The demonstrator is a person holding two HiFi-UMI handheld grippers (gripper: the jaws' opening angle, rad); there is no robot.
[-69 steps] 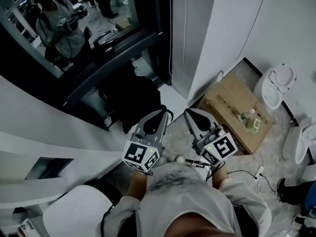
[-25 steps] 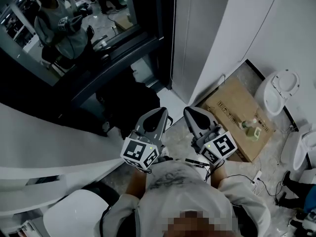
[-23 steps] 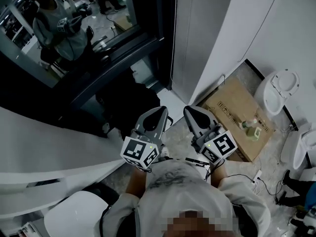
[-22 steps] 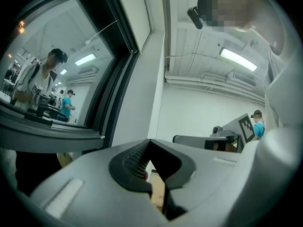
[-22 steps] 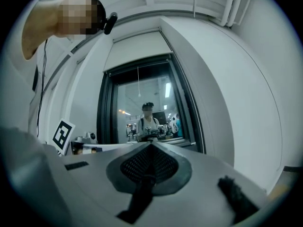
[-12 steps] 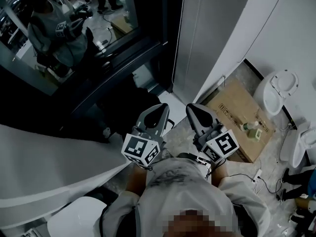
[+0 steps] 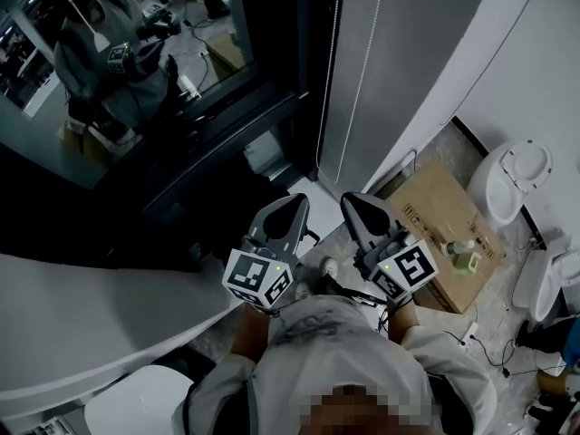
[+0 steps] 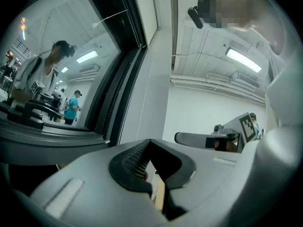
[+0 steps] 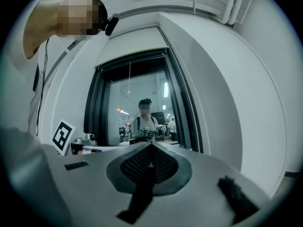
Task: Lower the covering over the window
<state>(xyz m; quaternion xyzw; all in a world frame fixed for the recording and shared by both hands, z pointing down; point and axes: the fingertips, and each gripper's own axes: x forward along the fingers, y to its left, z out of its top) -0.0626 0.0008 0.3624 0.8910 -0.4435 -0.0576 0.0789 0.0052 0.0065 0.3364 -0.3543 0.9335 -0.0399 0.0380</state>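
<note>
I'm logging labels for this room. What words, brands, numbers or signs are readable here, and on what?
Nothing reads clearly.
Brown cardboard box: dark print on top, too small to read.
Pale green bottle on it: nothing legible.
Cubes on left tongs and right tongs: black-and-white square patterns, no words.

Dark-framed glass window [image 7: 159, 84] is far left, with the thin beaded pull cord [image 7: 366, 66] hanging just right of it. Further right, a flat brown cardboard box [image 7: 426, 208] lies on the floor with a small clear bottle [image 7: 466, 259] on top and a white toilet bowl [image 7: 518, 178] just past it.
</note>
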